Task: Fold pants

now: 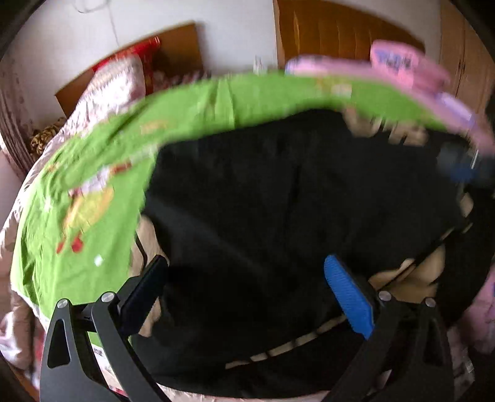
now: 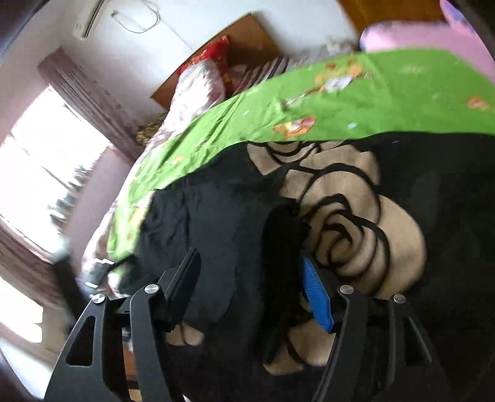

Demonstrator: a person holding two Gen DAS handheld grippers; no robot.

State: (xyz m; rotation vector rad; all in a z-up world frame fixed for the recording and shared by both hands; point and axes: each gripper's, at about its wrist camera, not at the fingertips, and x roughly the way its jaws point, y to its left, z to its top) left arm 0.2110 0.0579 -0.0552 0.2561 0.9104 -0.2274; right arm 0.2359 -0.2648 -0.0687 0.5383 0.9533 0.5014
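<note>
The right wrist view is showing a bright window point(image 2: 46, 173) with dark curtains point(image 2: 89, 102) along the left of the frame and an air conditioner point(image 2: 88, 18) at the upper left, none of which is appearing in the left wrist view. The left wrist view is showing a wooden wardrobe point(image 1: 340, 31) across the upper right, and a pink bundle point(image 1: 411, 71) at the far edge of the bed.

The left gripper point(image 1: 244, 293) is standing wide open at the bottom of its frame, its black and blue fingers spread with nothing between them. Below and ahead of it the black pants point(image 1: 278, 201) are lying spread across the middle of the frame.

The right gripper point(image 2: 250, 287) is also standing wide open. A raised fold of the black pants point(image 2: 281, 247) is sitting between its fingers, close against the blue finger point(image 2: 315, 293); whether the cloth is touching that pad is too blurred to tell. The rest of the pants is running off to the centre left of the frame.

The pants are lying on a black blanket point(image 2: 355, 216) with a large beige rose pattern, which is filling the lower right of the right wrist view. Beyond it a green sheet point(image 1: 77, 201) with cartoon prints is covering the bed, and a floral quilt point(image 2: 198, 89) and a red pillow point(image 2: 213, 52) are piled against the wooden headboard point(image 2: 244, 37) toward the top. Both views are blurred.
</note>
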